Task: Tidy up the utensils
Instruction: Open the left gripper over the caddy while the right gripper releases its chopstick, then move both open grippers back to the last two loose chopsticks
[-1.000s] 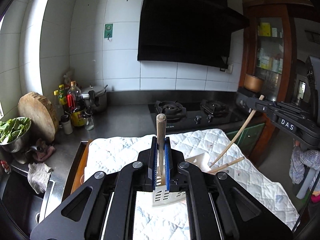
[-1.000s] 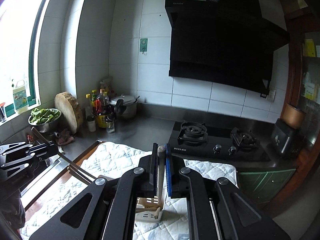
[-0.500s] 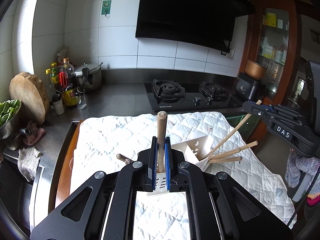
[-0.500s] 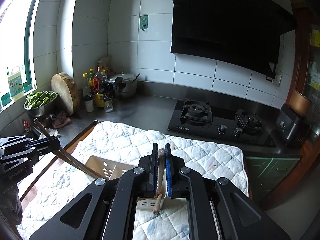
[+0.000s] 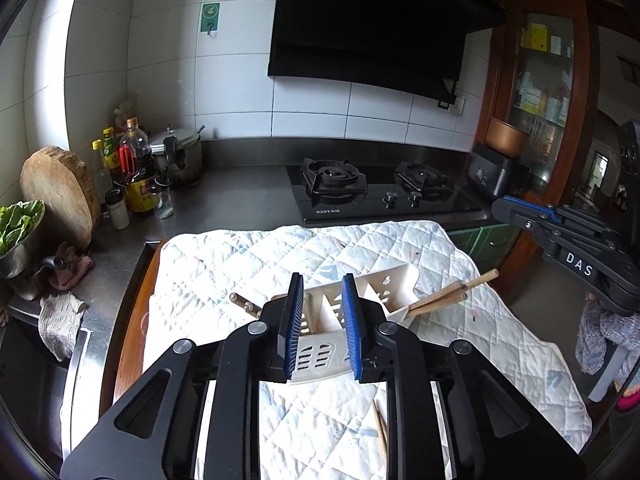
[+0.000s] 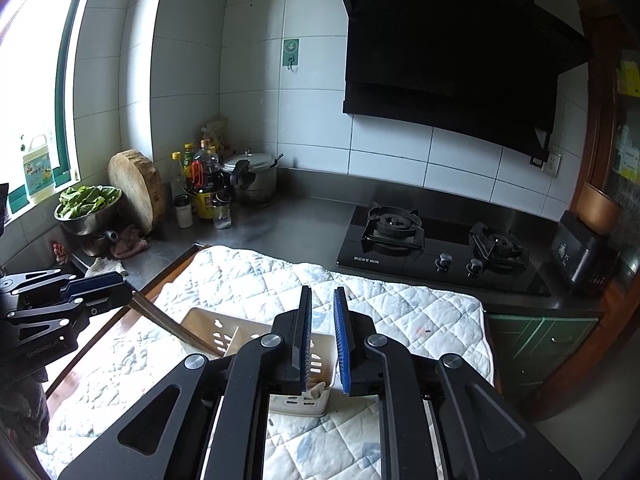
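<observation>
Both tongs are opening at once: the left tongs (image 5: 320, 320) have their blue pads parted with nothing between them, where a second ago they clamped the wooden handle of a slotted spatula; the right tongs (image 6: 322, 334) show a narrower gap, also empty, having let go of a wooden-handled utensil of their own; each pair has come down toward the cream utensil holder (image 5: 360, 300) before releasing.

That slotted, partitioned holder lies on the quilted cloth (image 5: 240, 256) spread over the counter (image 5: 240, 192), in front of the gas hob (image 5: 376, 192); in the left view two wooden handles (image 5: 452, 294) jut out of its right end, just below the right tongs seen from the side, and another handle end (image 5: 240, 300) pokes out to the left of the left pad; in the right view a pair of long handles (image 6: 172, 322) slants into the near corner of the holder, and a pale wooden tip (image 6: 318, 389) shows just under the open pads.

My reading is that both utensils have been dropped into the holder's compartments, so this pair of placements is done; a pair of chopsticks (image 5: 380, 428) is loose on the cloth nearer the camera, which looks like the remaining item to collect; which compartment took which utensil is hidden behind the tongs.
</observation>
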A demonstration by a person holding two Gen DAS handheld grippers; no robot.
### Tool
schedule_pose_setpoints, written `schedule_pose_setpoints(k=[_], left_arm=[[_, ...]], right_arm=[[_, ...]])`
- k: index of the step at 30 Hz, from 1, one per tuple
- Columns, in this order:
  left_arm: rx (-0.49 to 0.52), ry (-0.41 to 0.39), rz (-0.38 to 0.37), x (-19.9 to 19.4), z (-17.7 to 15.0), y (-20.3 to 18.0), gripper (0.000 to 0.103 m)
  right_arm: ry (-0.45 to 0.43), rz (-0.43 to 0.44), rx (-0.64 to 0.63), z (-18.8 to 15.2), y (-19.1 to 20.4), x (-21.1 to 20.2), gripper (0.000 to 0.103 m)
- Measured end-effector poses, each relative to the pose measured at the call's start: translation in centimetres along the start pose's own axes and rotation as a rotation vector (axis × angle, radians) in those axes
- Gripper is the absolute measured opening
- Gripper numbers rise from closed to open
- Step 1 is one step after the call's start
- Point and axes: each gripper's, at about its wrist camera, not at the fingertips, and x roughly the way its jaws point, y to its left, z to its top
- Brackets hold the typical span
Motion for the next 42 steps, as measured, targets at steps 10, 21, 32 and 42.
schedule_pose_setpoints(k=[10, 21, 32, 42], left_arm=[[0.002, -0.037, 0.013, -5.2, -3.2, -0.1, 0.043], [-0.035, -0.041, 0.027, -8.7, -10.2, 0.2, 0.059], [-0.104, -0.024, 0.044, -10.2, -16.0, 1.8, 0.063], [-0.174, 0.014, 0.034, -10.0, -19.8, 3.5, 0.063]], right_arm=[[0.007, 0.072, 0.013, -5.2, 1.9, -5.3, 0.018], [0.099, 0.132, -0.029, -15.6, 7.1, -8.2, 0.019], [0.203, 0.166, 0.066, -24.9, 11.8, -7.7, 0.019], [0.285, 0.139, 0.148, -28.8, 13.4, -5.3, 0.017]])
